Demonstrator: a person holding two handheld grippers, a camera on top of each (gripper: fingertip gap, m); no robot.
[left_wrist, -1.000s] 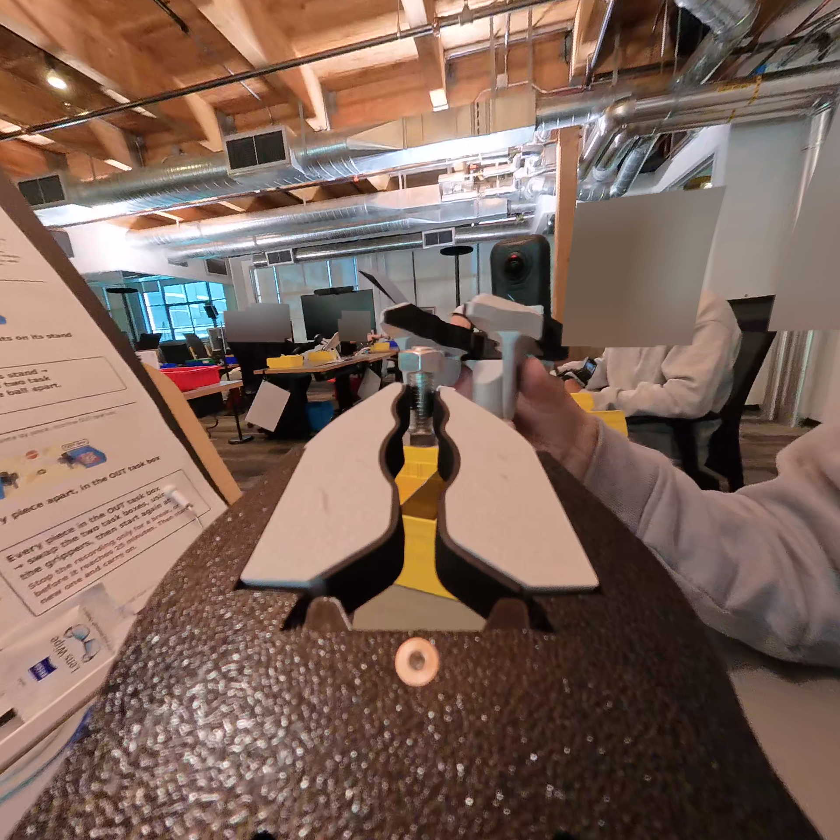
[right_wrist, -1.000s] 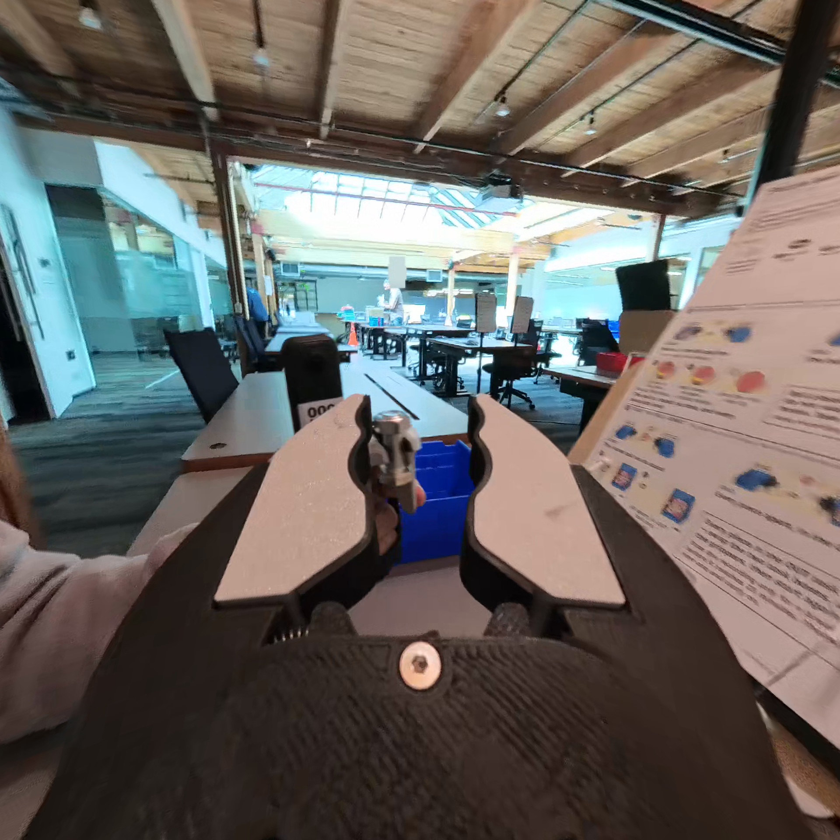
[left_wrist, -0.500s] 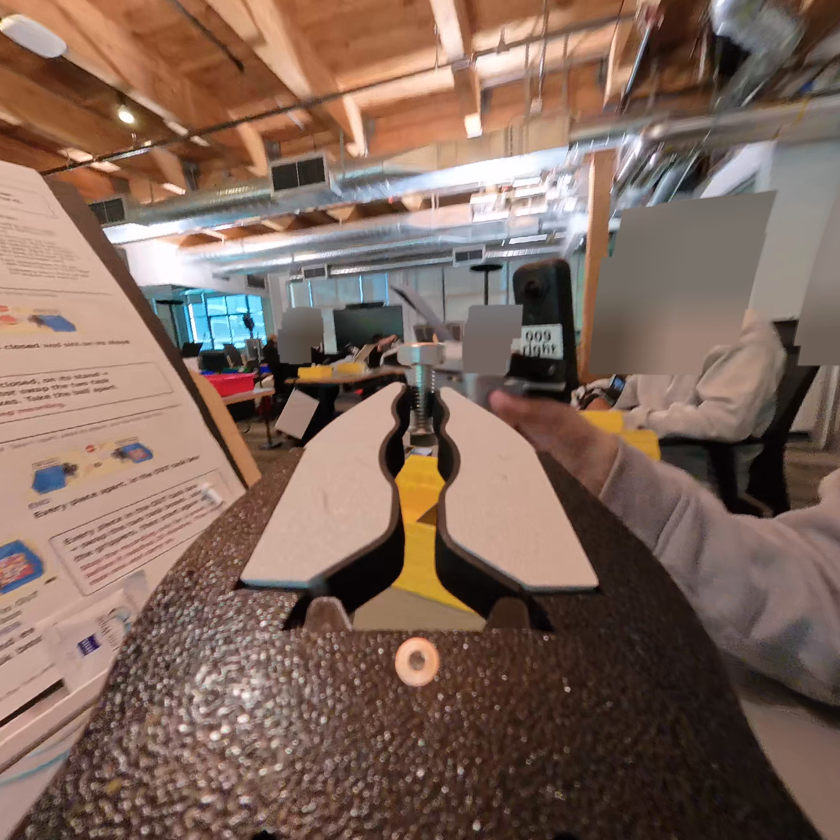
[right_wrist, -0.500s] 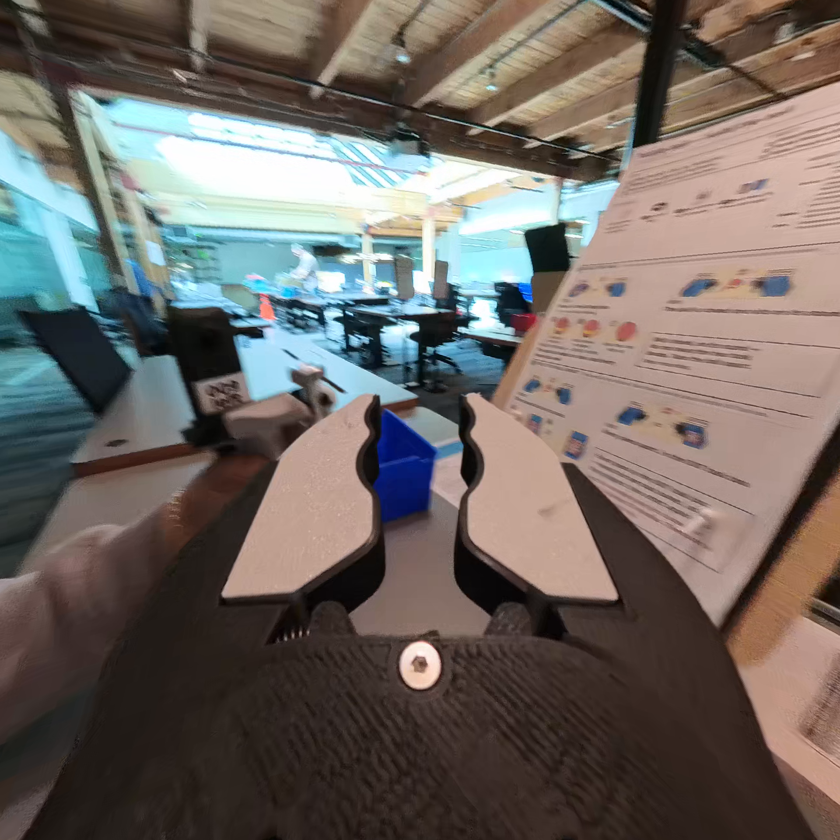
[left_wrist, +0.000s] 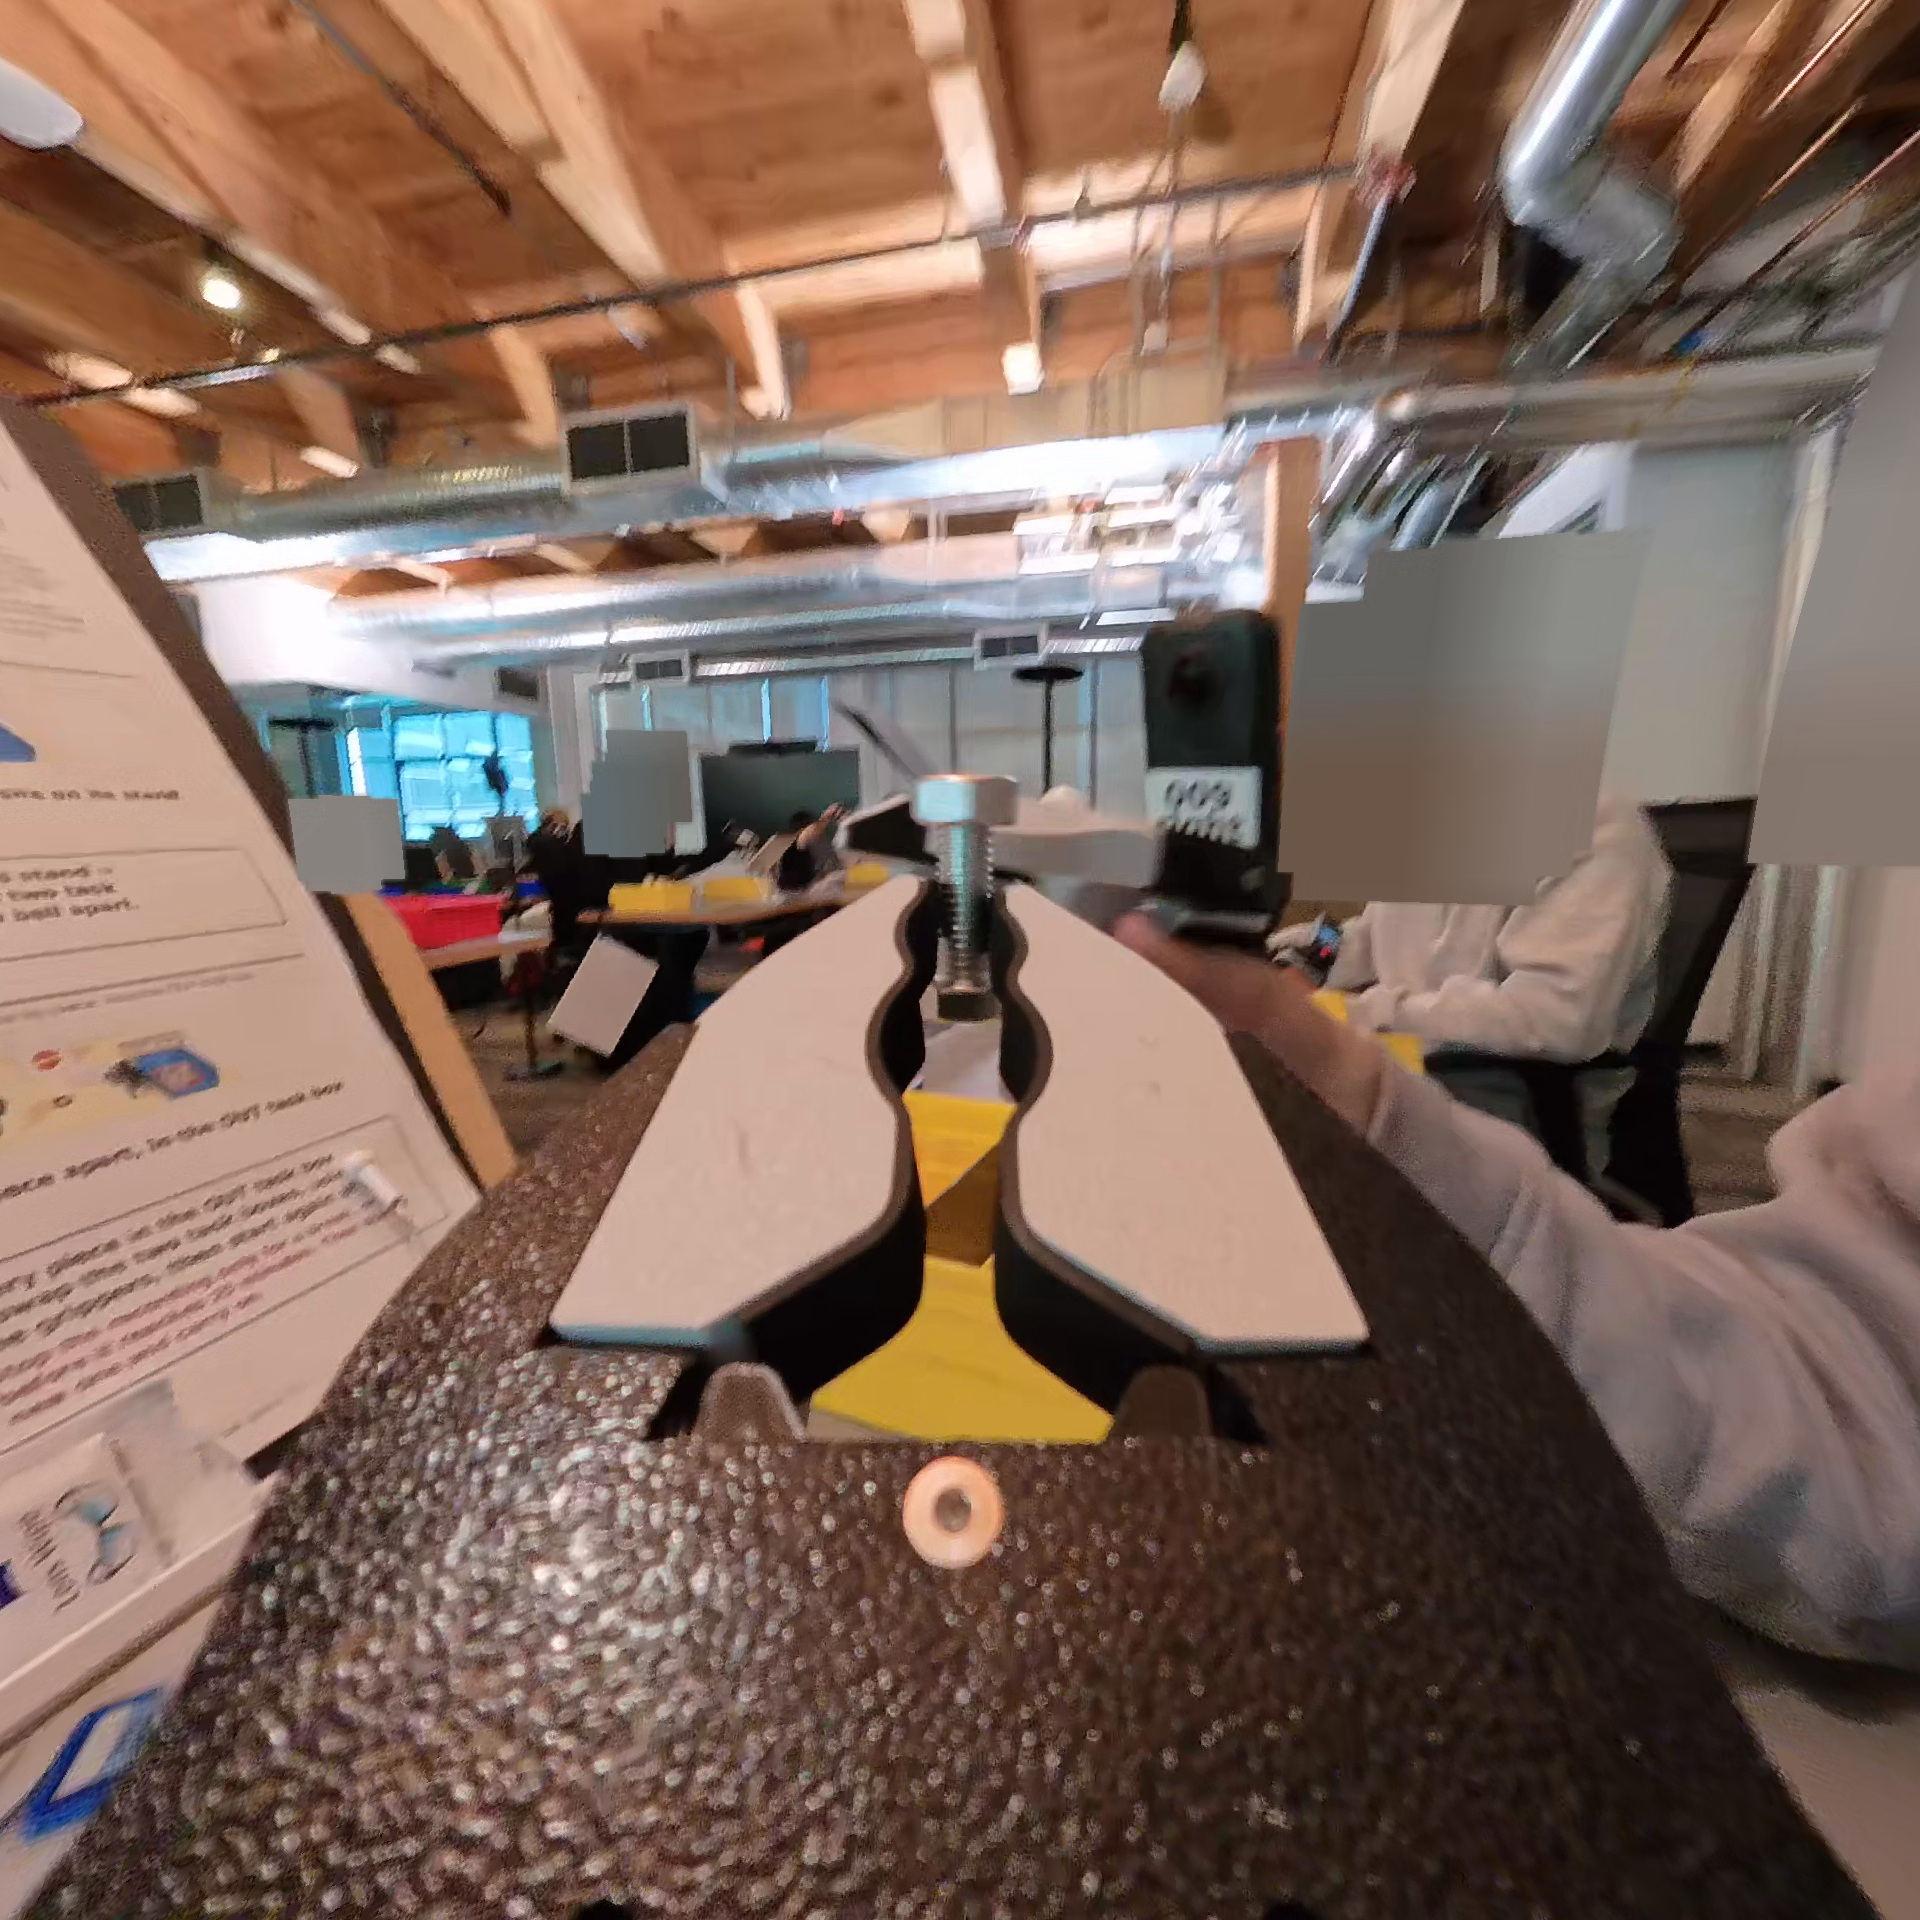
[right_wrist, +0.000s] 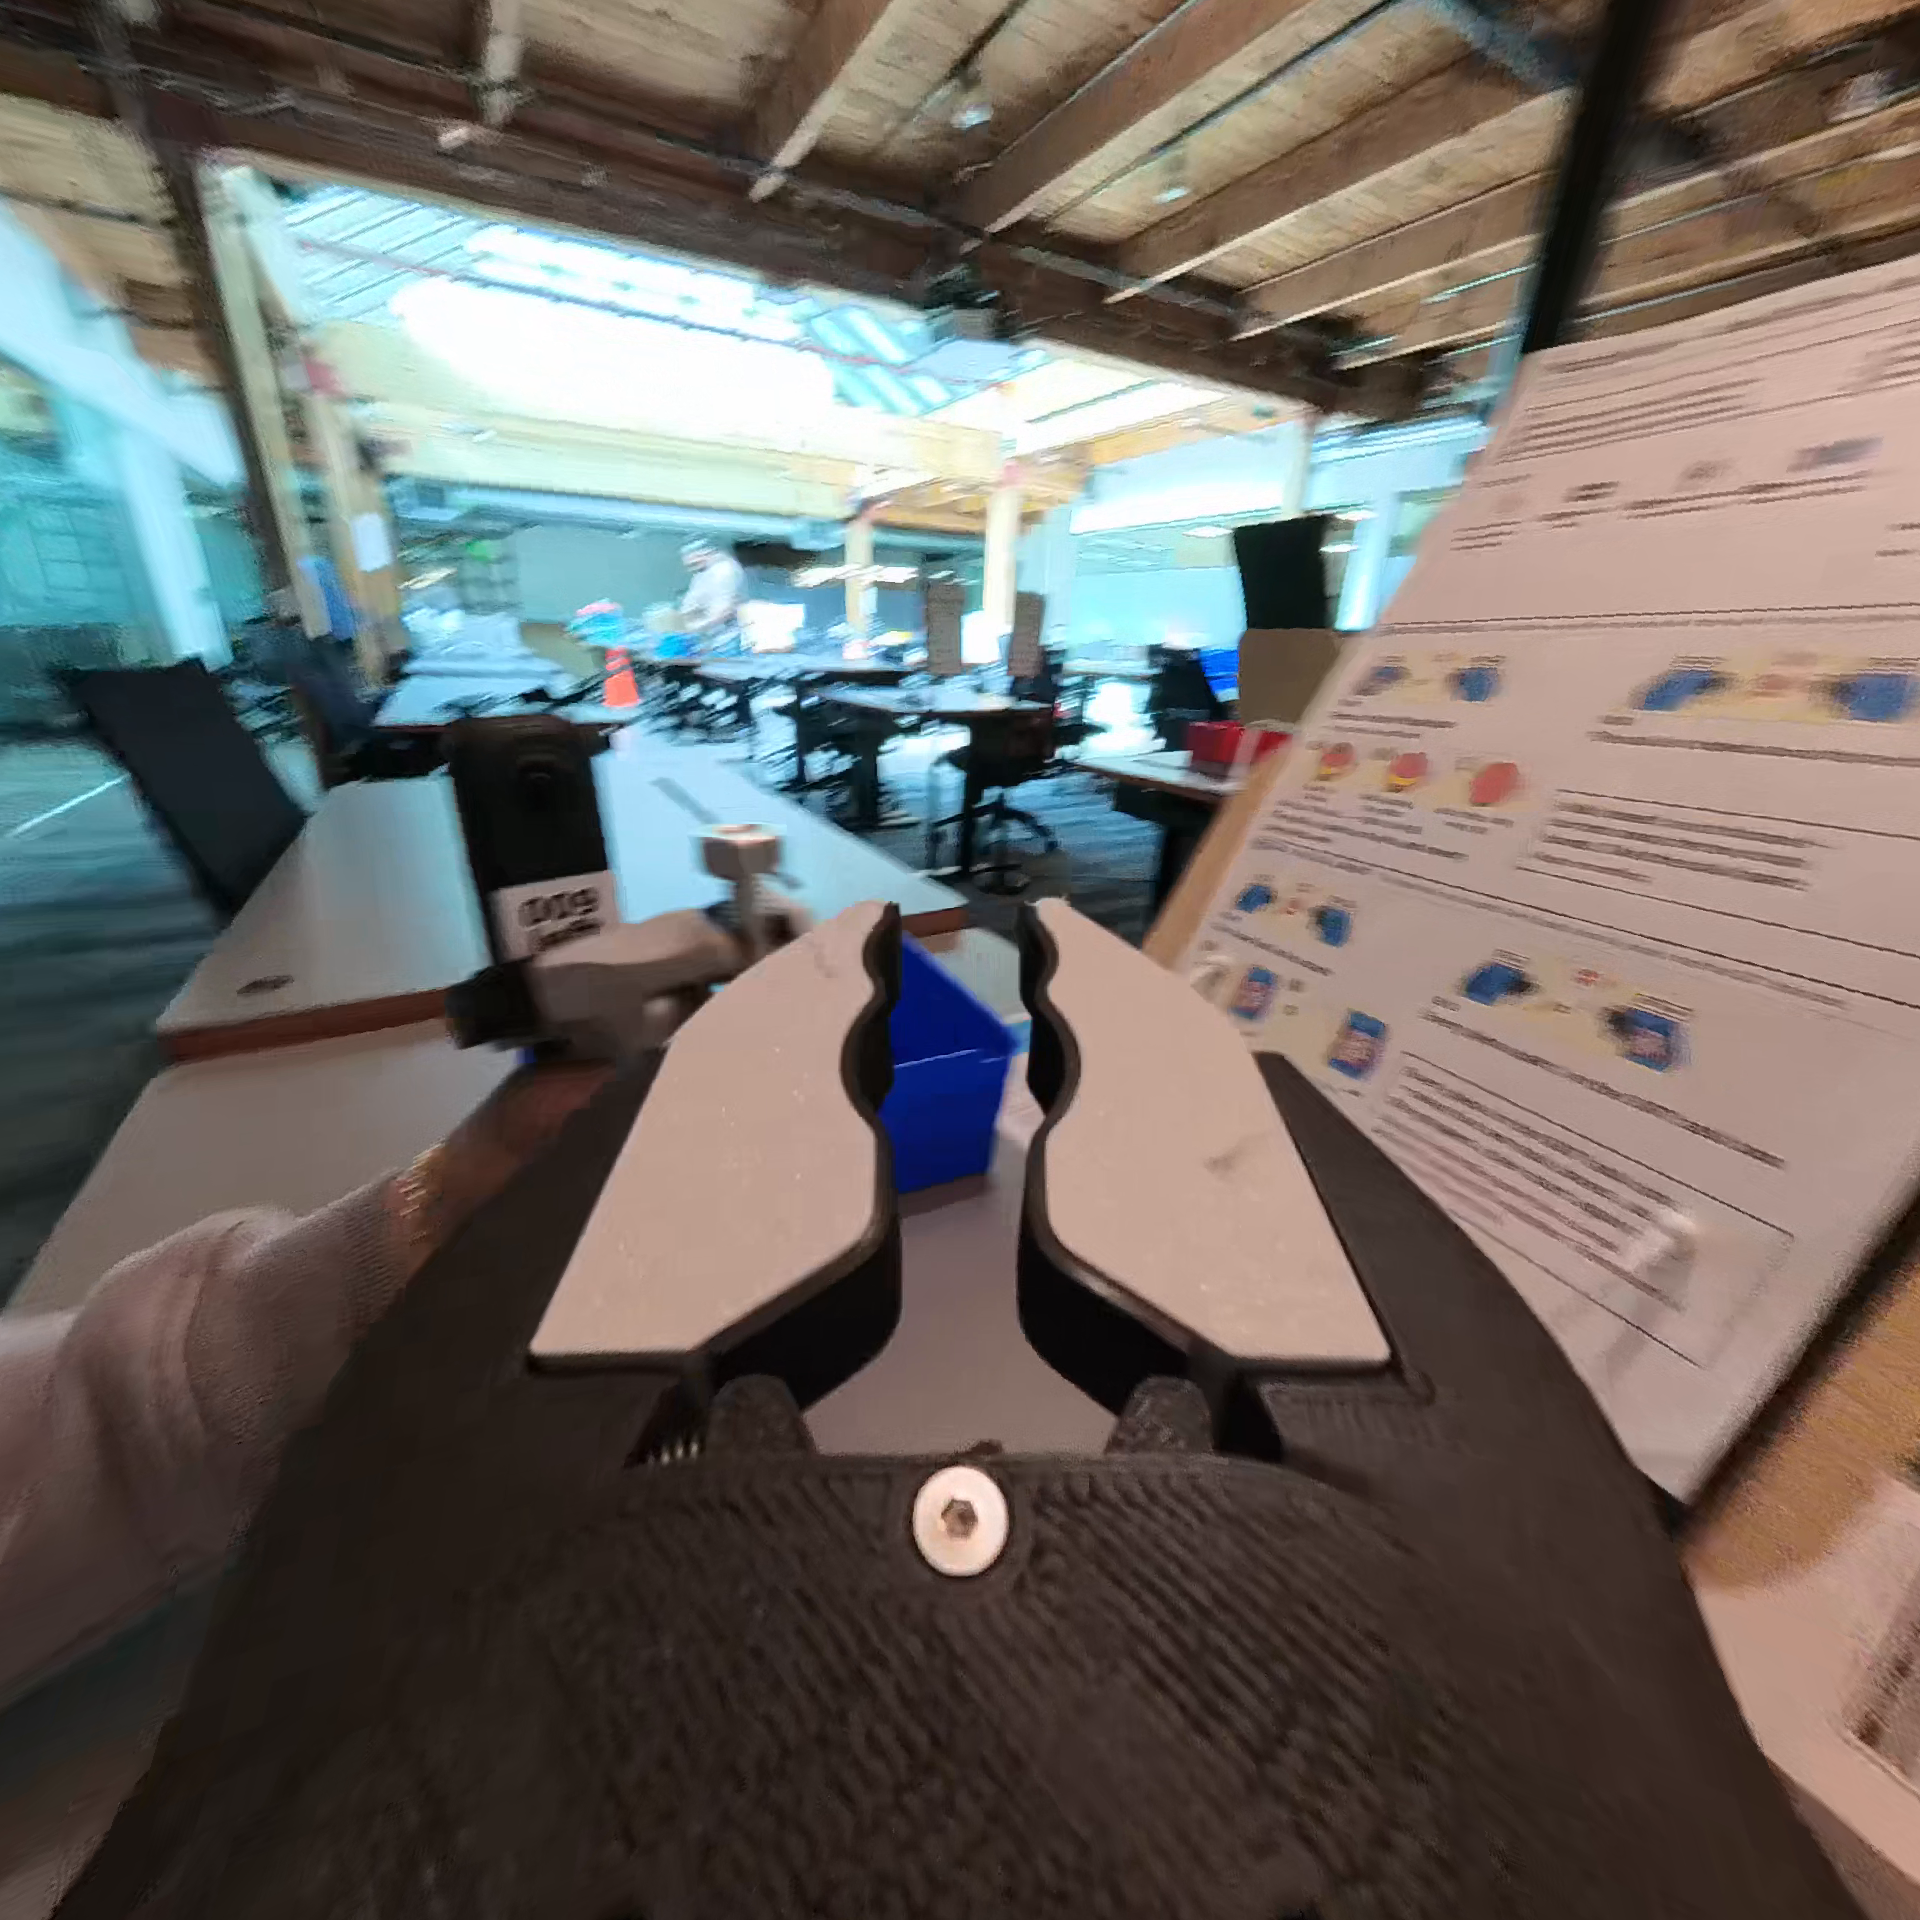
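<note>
Since a second ago my right gripper (right_wrist: 956, 935) has left the bolt (left_wrist: 961, 904) and narrowed, empty; my left gripper (left_wrist: 961, 935) stays clamped on its threads, so next I'd judge the right must regrip beside that bolt.

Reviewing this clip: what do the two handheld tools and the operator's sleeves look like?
Both tools have flat pale grey fingers with wavy black inner edges on a black textured body fixed by a central screw. Each carries a black camera block with a white label. The sleeves are pale, off-white fabric.

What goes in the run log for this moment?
left gripper: shut on silver bolt, upright | right gripper: open, empty | below: blue bin
</note>
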